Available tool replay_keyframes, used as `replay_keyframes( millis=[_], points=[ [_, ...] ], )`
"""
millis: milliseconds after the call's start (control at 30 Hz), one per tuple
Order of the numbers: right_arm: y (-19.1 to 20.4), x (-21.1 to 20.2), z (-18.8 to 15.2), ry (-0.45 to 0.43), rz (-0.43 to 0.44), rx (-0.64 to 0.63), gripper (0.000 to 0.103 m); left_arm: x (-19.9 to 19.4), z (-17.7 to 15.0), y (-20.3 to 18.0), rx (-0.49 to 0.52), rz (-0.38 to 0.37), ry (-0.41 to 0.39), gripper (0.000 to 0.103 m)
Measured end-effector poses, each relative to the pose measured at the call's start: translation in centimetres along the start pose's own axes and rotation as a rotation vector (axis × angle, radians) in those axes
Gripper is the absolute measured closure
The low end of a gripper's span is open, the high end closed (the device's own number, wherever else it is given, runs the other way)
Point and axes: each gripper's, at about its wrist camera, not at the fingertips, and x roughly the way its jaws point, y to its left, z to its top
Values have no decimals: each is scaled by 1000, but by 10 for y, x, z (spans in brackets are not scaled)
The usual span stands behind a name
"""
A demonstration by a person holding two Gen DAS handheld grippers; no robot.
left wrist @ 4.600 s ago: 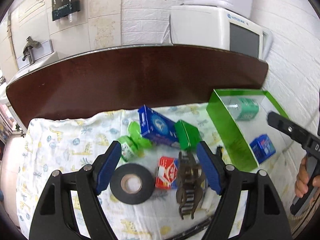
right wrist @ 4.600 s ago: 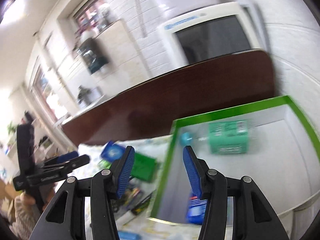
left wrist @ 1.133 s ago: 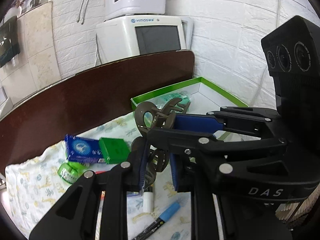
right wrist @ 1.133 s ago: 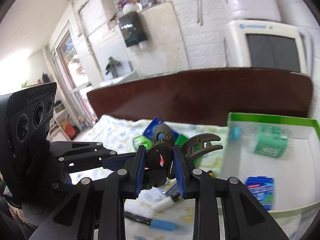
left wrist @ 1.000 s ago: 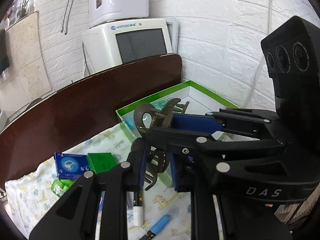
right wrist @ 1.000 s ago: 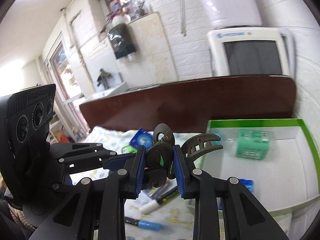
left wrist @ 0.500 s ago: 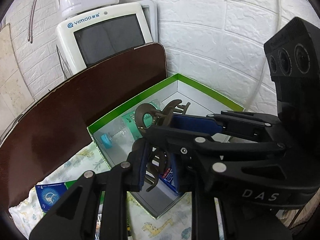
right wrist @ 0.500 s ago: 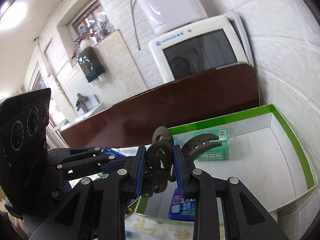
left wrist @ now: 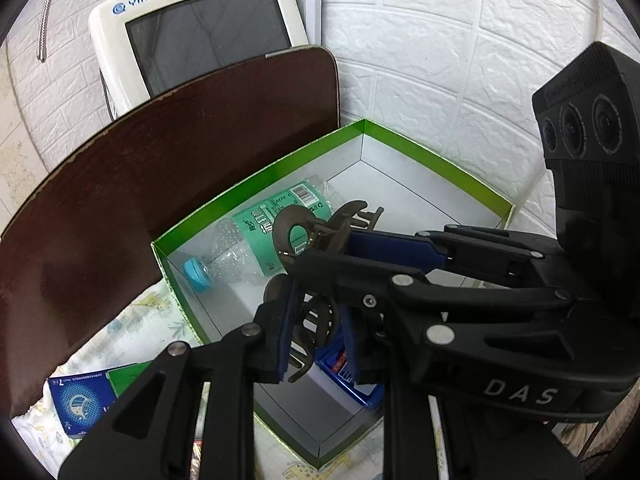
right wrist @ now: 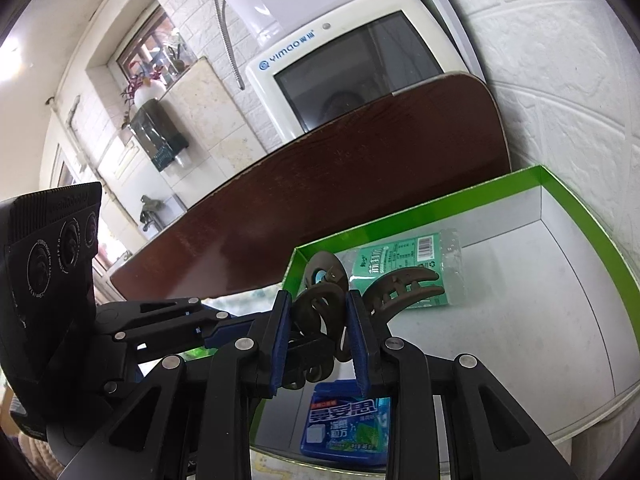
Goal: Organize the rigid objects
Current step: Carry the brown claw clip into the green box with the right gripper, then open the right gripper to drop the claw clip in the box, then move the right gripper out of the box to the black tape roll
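Note:
Both grippers are shut on one brown hair claw clip [left wrist: 316, 236], held in the air above the green-rimmed box [left wrist: 440, 160]. My left gripper [left wrist: 316, 332] pinches its lower part; my right gripper [right wrist: 318, 332] pinches the clip [right wrist: 320, 304] crosswise, with the clip's teeth [right wrist: 404, 280] sticking out to the right. Inside the box lie a green-labelled plastic bottle [left wrist: 264, 232], also in the right wrist view [right wrist: 408, 264], and a blue box of gum [right wrist: 346, 428].
A dark brown board [left wrist: 160, 152] stands behind the box, with a white monitor-like appliance [left wrist: 200, 28] behind it. A white brick wall [left wrist: 460, 60] borders the box on the right. A blue packet [left wrist: 80, 404] lies on the patterned cloth [left wrist: 132, 332] at the left.
Both grippers have carried the clip together to the right, from over the cloth to over the green box. Their hold on the clip has not changed in the last second.

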Motion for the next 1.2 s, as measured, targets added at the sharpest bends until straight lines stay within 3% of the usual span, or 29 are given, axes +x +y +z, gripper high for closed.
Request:
replay_keyframes(
  millis=[367,467,933,967,1033,1200],
  points=[
    [-16,8,-5,38,-53,67,74,5,-9,3,-5,-5,40,80],
    [-19,6,-8,39,-54,89,73,-1,-13,8,-7,30,37,79],
    [-27,-4,-8,46,-167,127,71,-25,-32,43,-109,61,9,77],
    [-26,-5,-8,46,-166,128,70,-28,-33,46,-115,67,7,77],
    [-25,-5,-8,47,-169,129,57,-35,-38,52,-124,85,-1,77],
    [-12,-10,-7,31,-159,103,56,-60,-54,80,-184,122,-37,77]
  ],
)
